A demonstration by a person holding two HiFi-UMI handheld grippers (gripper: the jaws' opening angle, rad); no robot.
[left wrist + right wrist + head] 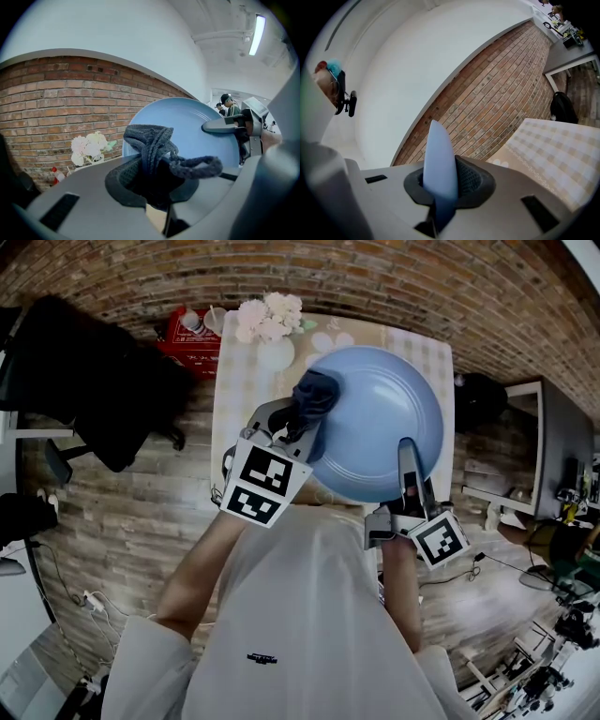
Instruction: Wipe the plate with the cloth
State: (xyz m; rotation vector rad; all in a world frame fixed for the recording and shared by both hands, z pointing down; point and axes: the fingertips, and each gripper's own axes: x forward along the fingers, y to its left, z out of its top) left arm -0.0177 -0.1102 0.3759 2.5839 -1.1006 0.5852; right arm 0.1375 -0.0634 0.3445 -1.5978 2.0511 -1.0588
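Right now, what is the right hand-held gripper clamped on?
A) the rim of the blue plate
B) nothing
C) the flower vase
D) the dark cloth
A: the right gripper view shows the blue plate edge-on between the jaws of the right hand-held gripper; the cloth sits in the left hand-held gripper.

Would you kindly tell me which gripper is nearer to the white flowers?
Left. The left gripper, holding the dark cloth, is close to the white flowers; the right gripper clamps the blue plate at the rim opposite them.
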